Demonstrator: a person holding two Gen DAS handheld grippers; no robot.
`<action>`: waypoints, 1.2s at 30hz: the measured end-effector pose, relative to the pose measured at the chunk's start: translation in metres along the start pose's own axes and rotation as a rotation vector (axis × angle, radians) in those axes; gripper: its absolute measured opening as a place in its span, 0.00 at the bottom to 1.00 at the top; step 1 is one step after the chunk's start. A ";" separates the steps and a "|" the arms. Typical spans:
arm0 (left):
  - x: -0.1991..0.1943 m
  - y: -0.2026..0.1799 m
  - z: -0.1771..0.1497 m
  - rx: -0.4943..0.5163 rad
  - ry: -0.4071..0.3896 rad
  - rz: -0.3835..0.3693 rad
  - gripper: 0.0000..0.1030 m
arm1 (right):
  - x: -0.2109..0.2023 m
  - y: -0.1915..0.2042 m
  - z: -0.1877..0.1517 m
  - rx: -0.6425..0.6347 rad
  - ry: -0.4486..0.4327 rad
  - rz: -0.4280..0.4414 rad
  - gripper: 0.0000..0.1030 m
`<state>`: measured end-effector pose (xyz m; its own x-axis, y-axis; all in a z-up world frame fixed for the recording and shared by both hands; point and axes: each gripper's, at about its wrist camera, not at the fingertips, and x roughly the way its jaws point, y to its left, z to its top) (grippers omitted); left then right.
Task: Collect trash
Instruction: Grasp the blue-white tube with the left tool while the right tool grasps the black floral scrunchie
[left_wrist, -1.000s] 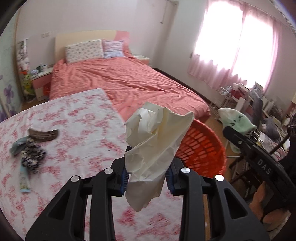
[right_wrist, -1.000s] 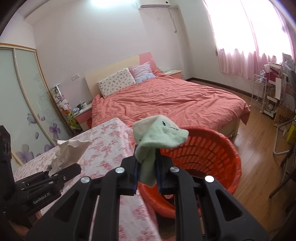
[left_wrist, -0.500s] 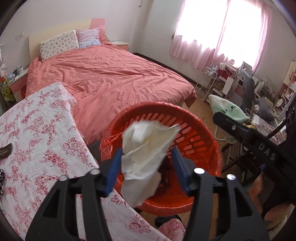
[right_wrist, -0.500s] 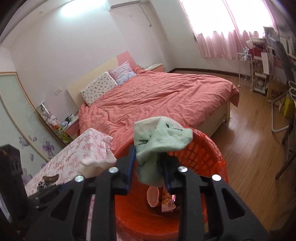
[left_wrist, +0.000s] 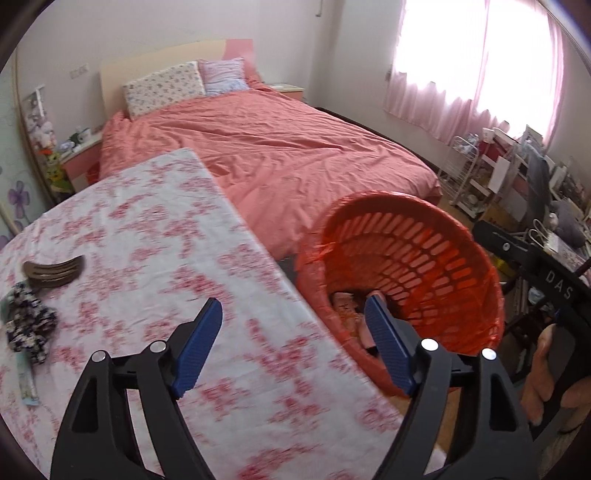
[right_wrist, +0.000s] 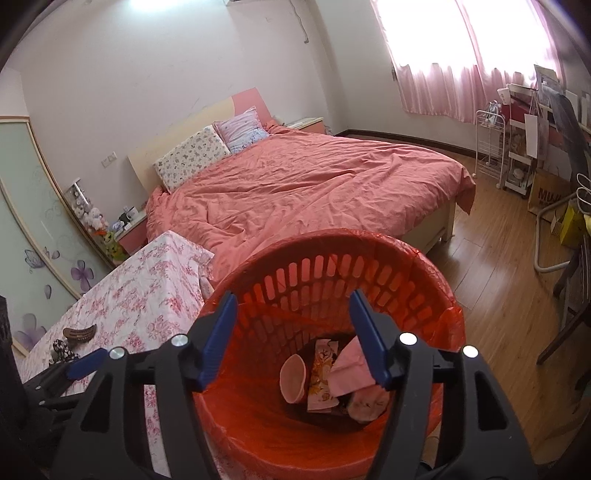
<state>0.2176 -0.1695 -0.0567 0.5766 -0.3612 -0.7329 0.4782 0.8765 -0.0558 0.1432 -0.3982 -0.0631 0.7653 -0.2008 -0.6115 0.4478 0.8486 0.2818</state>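
Note:
An orange slotted trash basket (right_wrist: 417, 284) with a red liner stands on the floor beside the flowered table. Its bottom holds a pink cup (right_wrist: 293, 376), a printed wrapper (right_wrist: 321, 373) and crumpled paper (right_wrist: 365, 402). My right gripper (right_wrist: 290, 302) hangs right over the basket's mouth, jaws opening, nothing between them. My left gripper (left_wrist: 293, 308) hovers over the table's edge next to the same basket (left_wrist: 443, 236), jaws opening and empty. On the table's left side lie a brown hair clip (left_wrist: 51, 271), a dark patterned scrunchie (left_wrist: 27, 326) and a small tube (left_wrist: 27, 384).
The flowered tablecloth (left_wrist: 147, 240) covers the table at left. A bed with a salmon cover (right_wrist: 314, 184) fills the middle of the room. Wire racks and cluttered shelves (right_wrist: 517, 147) line the right wall by the pink-curtained window. Wooden floor (right_wrist: 498, 277) lies right of the basket.
Both grippers moved over the basket and opened. The crumpled cream paper left my left gripper and the green cloth left my right gripper; neither is between the jaws now.

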 end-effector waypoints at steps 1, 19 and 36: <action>-0.004 0.006 -0.003 -0.002 -0.004 0.020 0.79 | -0.001 0.007 -0.002 -0.016 -0.001 -0.002 0.63; -0.075 0.204 -0.078 -0.287 -0.016 0.387 0.97 | 0.010 0.148 -0.068 -0.264 0.123 0.066 0.65; -0.020 0.257 -0.064 -0.314 0.052 0.367 0.30 | 0.032 0.208 -0.104 -0.324 0.227 0.134 0.66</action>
<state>0.2862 0.0832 -0.1002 0.6319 -0.0013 -0.7750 0.0217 0.9996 0.0160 0.2124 -0.1774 -0.1010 0.6697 0.0044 -0.7426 0.1547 0.9772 0.1453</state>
